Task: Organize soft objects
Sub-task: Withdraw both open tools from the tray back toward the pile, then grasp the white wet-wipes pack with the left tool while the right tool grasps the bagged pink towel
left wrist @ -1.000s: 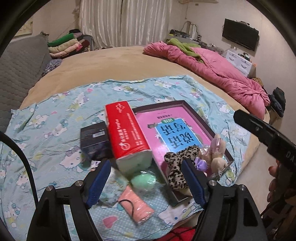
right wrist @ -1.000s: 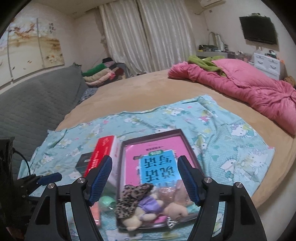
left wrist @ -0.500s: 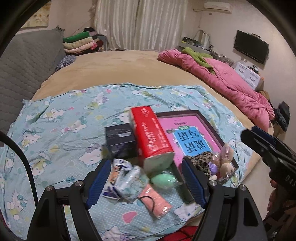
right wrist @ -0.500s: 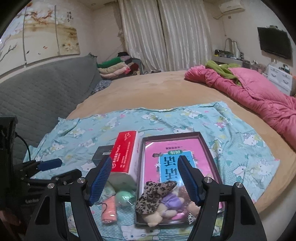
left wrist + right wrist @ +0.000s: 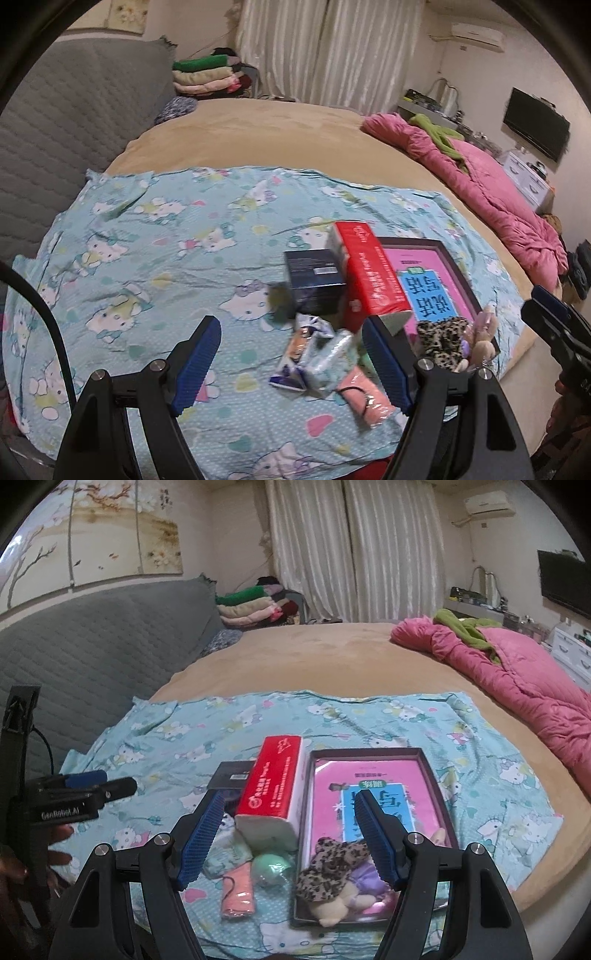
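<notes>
On a blue Hello Kitty cloth (image 5: 147, 266) lie a red tissue pack (image 5: 373, 277) (image 5: 275, 792), a dark box (image 5: 316, 278), crinkly wrapped packs (image 5: 317, 354), a pink folded cloth (image 5: 365, 397) (image 5: 238, 893) and a green ball (image 5: 271, 869). A dark tray (image 5: 428, 775) holds a pink book (image 5: 373, 794), a leopard scrunchie (image 5: 332, 867) and small plush toys (image 5: 332, 904). My left gripper (image 5: 291, 363) is open above the wrapped packs. My right gripper (image 5: 290, 842) is open above the tissue pack's near end and the tray.
The cloth lies on a round tan bed (image 5: 258, 136). A pink quilt (image 5: 509, 206) lies at the right, a grey padded headboard (image 5: 55, 122) at the left, folded clothes (image 5: 207, 75) at the back. The bed's front edge is close below the objects.
Both grippers have swung left and pulled back, so the objects sit further right in the left wrist view. Both stay open and empty. The objects have not moved.
</notes>
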Tool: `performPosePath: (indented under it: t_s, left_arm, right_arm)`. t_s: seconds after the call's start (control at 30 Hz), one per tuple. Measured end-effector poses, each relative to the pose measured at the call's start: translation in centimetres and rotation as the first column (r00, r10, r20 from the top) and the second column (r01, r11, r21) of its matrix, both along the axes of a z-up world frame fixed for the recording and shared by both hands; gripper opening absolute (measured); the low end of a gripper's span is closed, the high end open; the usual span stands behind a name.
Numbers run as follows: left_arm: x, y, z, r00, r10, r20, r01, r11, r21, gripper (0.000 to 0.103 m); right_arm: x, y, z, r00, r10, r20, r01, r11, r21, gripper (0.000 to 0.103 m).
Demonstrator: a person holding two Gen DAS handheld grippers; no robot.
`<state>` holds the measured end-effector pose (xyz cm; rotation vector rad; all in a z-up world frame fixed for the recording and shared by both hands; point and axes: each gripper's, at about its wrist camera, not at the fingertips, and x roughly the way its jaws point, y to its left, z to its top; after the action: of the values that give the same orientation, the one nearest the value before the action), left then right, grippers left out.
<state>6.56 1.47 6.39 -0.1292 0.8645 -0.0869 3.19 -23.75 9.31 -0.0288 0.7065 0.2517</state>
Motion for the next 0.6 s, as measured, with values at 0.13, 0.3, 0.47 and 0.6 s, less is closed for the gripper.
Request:
performPosePath:
  t_s: [0.13,0.3,0.47,0.6]
  left_arm:
    - [-0.1,1.5,-0.8,0.999,0.029,-0.016,-0.029,1.000,0.002,0.078]
    - [0.0,2.3,-2.0,0.998,0.044,-0.040,-0.043,0.999,0.014,0.078]
    - [0.1,1.8,-3.5,0.998,0.013,-0.067,-0.012,1.000,0.012,0.078]
    - [0.2,0.1,-4.6,0.995,-0.054,-0.083,0.055,0.998,0.015,0.078]
  right_arm:
    - [-0.2,1.0,-0.5,1.000,0.024,-0.015,-0.024,1.000,-0.005,0.075]
    - [-0.2,1.9,-1.4,0.998,0.049,-0.046,-0.049,0.999,-0.014,0.075]
    - [-0.2,2.9,-3.3,0.992,0.075,-0.098,-0.077,0.997,-0.023,0.075]
    - [-0.2,3.5,-4.9,0.988,0.091,-0.128,-0.097,0.994,-0.046,0.075]
